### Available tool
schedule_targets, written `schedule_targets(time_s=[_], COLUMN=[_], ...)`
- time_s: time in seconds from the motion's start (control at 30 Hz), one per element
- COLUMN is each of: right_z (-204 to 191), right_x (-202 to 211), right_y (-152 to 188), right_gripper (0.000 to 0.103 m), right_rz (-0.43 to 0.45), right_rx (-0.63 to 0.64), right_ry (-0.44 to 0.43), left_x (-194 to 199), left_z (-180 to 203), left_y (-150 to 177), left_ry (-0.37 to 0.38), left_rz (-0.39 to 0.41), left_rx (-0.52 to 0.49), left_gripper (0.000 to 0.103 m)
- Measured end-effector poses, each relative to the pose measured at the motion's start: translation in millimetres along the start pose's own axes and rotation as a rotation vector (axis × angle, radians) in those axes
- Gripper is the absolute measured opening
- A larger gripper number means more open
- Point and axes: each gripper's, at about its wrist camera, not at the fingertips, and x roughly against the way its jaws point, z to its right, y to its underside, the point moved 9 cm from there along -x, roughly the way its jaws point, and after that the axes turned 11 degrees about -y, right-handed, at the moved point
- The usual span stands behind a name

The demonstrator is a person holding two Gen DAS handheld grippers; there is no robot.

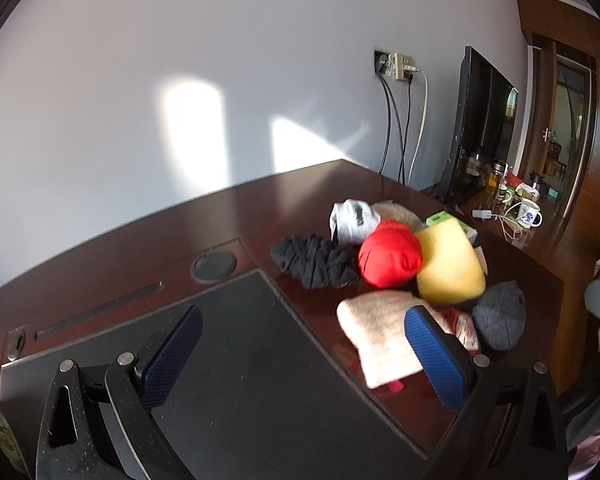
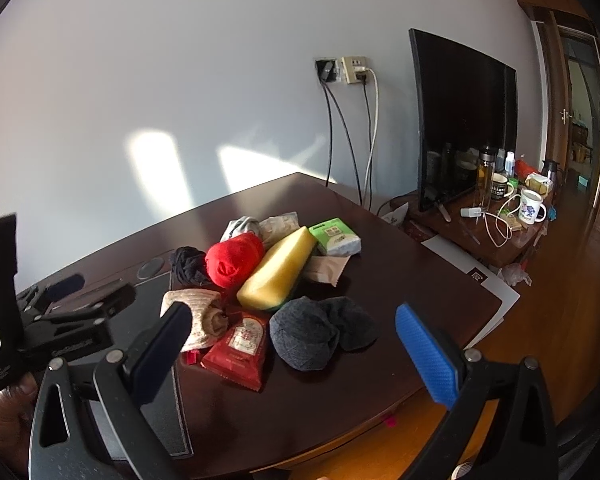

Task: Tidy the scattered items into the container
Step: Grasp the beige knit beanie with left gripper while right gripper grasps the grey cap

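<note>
A pile of items lies on the dark wooden desk [image 2: 380, 280]: a red sock ball [image 2: 232, 260], a yellow sponge [image 2: 278, 268], a black sock bundle [image 2: 186, 264], a beige sock [image 2: 198, 314], a red snack packet [image 2: 240, 346], grey socks [image 2: 316, 334] and a green tissue pack [image 2: 336, 236]. My right gripper [image 2: 296, 356] is open and empty, hovering in front of the pile. My left gripper [image 1: 304, 356] is open and empty over the black desk mat [image 1: 240, 360], left of the beige sock [image 1: 380, 332]; the red sock ball [image 1: 388, 256] lies beyond. No container is in view.
A black monitor [image 2: 464, 116] stands on a lower side table with mugs [image 2: 530, 206], bottles and cables at the right. Cables hang from a wall socket [image 2: 354, 70]. The left gripper's body [image 2: 52, 320] is at the right view's left edge. White papers lie at the desk's right edge.
</note>
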Motion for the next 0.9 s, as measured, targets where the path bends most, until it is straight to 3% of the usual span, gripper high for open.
schedule_targets(time_s=[0.1,0.37,0.7,0.77,0.8,0.83,0.9], right_z=[6,13,33,35,36,37,39], right_x=[-5,-14,-11,-11,-11,-11,-10], right_y=[4,12,16,18,19,21,21], right_gripper=[0.103,0.103,0.103,0.103,0.103,0.103,0.103], right_rz=[-0.008,-0.019,0.003,0.0,0.0,0.001,0.005], right_rx=[-0.018,-0.006,-0.042,-0.048,-0.05,-0.052,-0.056], right_ry=[-0.002,-0.001,-0.008,-0.014,-0.018,-0.023,-0.028], left_x=[-1,-9,-30,-38,-41,-42,-44], left_z=[-3,37,76,78,79,80,82], left_y=[5,17,22,25,26,27,30], left_ry=[0.012,0.175,0.143,0.14,0.141,0.142,0.146], left_rz=[-0.013,-0.097,-0.18,-0.199,-0.206,-0.212,-0.223], left_rx=[-0.001,0.011,-0.064,-0.061,-0.061,-0.063,-0.067], left_gripper=[0.102,0.102,0.102,0.095,0.081,0.074,0.073])
